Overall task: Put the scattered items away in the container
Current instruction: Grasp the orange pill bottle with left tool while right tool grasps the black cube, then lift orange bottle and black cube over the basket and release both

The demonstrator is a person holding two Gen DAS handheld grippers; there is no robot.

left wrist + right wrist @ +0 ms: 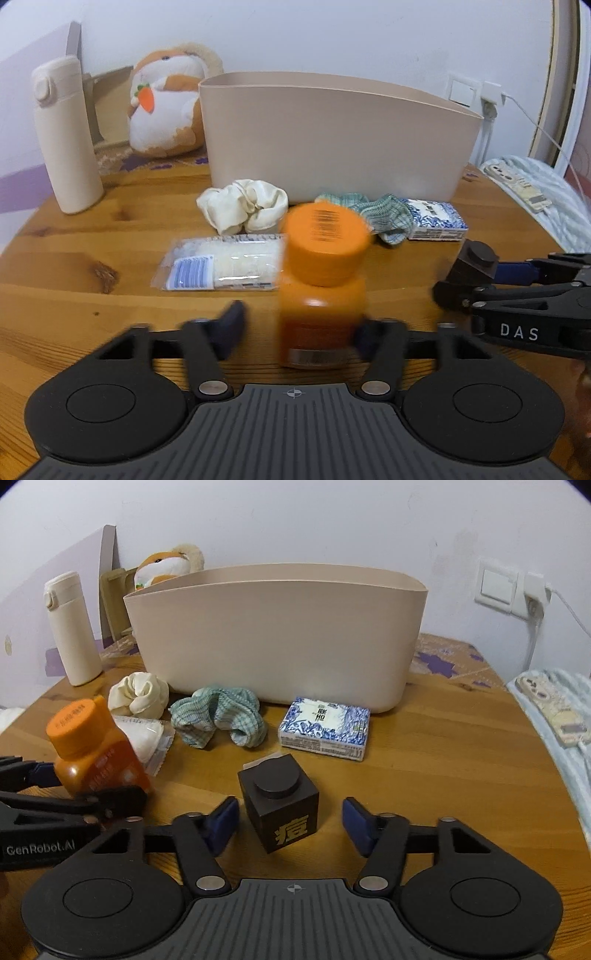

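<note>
A beige container (pixel 332 140) (pixel 273 638) stands at the back of the wooden table. My left gripper (pixel 301 332) (pixel 79 779) is open around an orange bottle (pixel 321 291) (pixel 92 749); the right pad touches it, the left pad stands apart. My right gripper (pixel 291 825) (pixel 461 291) is open around a small dark box (pixel 280 801) (pixel 476 262), both pads clear of it. A cream scrunchie (pixel 243 210) (pixel 138 694), a green cloth (pixel 380 214) (pixel 218 716), a blue-white packet (pixel 436 219) (pixel 325 727) and a clear wrapped pack (pixel 221 266) (pixel 147 738) lie in front of the container.
A cream flask (pixel 66 136) (pixel 72 631) stands at the back left, a plush toy (pixel 166 103) behind the container's left end. A bed (pixel 546 199) (pixel 554 709) with a power strip borders the table on the right. A wall socket (pixel 532 594) has a cable plugged in.
</note>
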